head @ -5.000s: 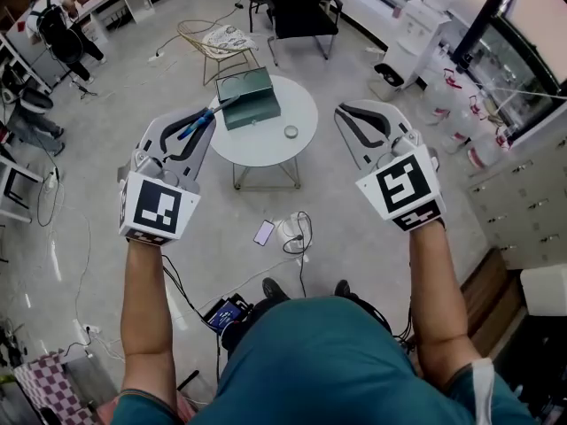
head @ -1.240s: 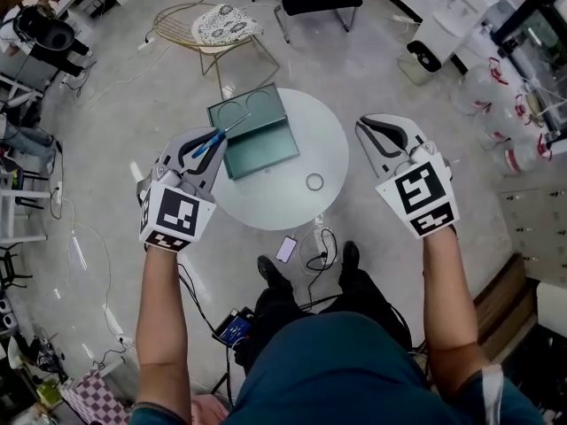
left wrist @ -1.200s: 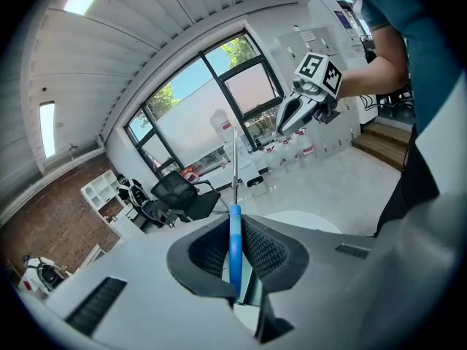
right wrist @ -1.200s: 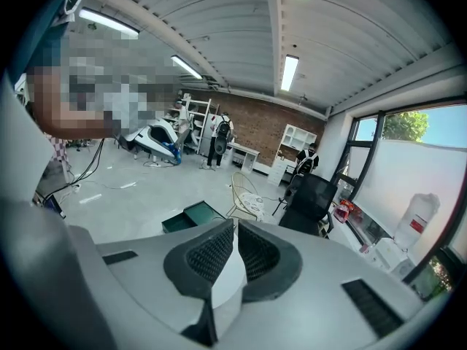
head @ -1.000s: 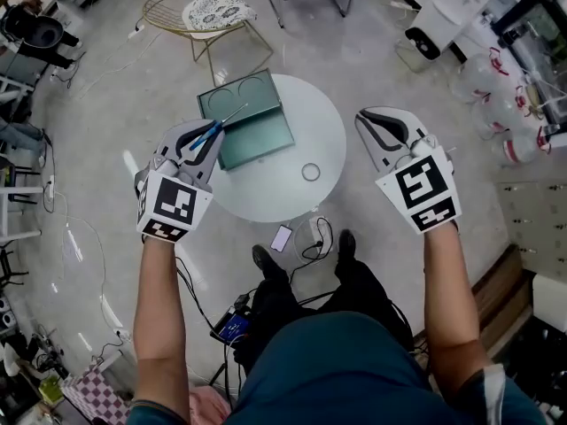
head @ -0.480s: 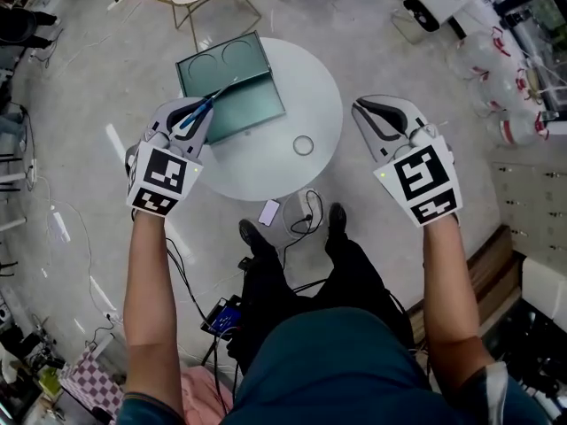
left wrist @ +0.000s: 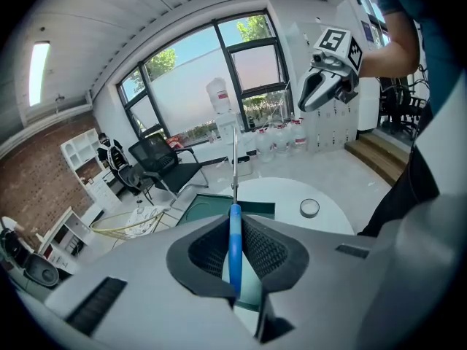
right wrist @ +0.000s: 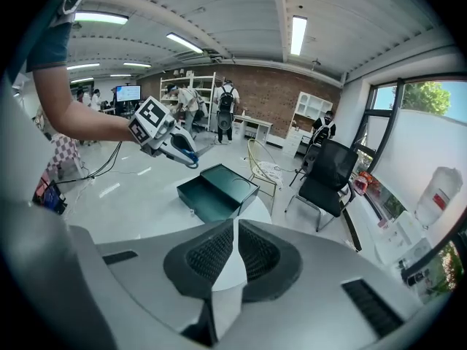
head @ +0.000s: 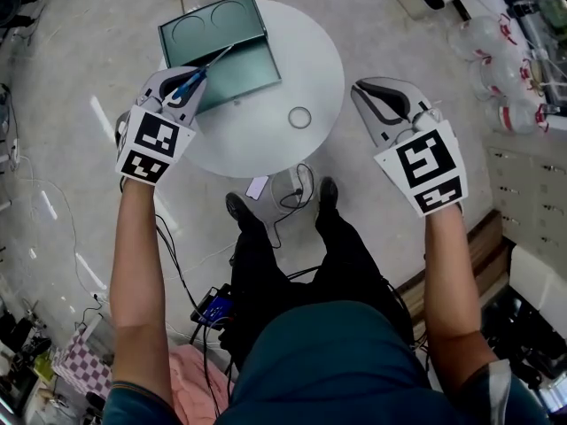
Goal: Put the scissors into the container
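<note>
So, round white counter [head: 266, 140] on a shiny grey floor [head: 71, 87], big windows [left wrist: 186, 64] behind. The open green container [head: 221, 38] sits on it, well apart from a small ring [head: 299, 117]. Left hand-held gripper [head: 182, 88] is clamped on the blue-handled scissors [head: 193, 80], tip pointing toward the container. Right hand-held gripper [head: 383, 97] is pinched together, holding nothing.

We see scissors [left wrist: 234, 232] with a smooth blue plastic handle and shiny metal blades. The table [head: 306, 69] looks glossy; the container [head: 244, 73] at its ten o'clock looks smooth.

Blue-handled scissors [head: 190, 81] point over open green container [head: 244, 69].
</note>
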{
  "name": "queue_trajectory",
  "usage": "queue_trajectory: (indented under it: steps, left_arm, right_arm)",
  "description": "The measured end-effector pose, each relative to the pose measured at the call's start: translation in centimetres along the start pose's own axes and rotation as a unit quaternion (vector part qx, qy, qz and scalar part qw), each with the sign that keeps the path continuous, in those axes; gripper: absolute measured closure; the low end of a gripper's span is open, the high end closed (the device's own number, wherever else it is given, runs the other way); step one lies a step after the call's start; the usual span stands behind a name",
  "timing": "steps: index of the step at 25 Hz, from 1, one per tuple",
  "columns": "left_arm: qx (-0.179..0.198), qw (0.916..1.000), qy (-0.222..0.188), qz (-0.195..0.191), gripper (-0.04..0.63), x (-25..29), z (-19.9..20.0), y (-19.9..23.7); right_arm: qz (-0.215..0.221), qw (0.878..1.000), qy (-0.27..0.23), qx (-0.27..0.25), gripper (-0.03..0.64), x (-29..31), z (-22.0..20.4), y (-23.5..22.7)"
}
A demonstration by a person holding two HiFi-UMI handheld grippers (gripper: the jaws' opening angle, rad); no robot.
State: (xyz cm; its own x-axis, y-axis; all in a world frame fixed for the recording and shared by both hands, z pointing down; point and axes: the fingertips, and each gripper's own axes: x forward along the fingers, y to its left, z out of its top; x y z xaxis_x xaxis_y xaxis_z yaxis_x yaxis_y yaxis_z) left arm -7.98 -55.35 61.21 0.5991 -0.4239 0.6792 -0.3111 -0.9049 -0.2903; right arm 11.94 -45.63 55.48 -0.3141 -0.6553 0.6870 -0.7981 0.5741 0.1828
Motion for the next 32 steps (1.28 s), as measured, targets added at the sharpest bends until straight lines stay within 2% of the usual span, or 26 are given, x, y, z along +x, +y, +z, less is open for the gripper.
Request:
queue_trajectory:
  steps: [13, 32]
  left_arm:
    - [-0.035, 0.9988, 0.028, -0.019, 0.540, 5.4, -6.6, -1.2]
    - [-0.051, 0.9943, 0.080, -0.050, 0.538, 10.4, -11.0, -3.0]
  right_arm:
    - [0.028, 0.999, 0.031, -0.006, 0.574, 4.2, -3.1, 2.7]
    - [0.038, 0.998, 0.054, -0.001, 0.574, 6.0, -6.0, 3.2]
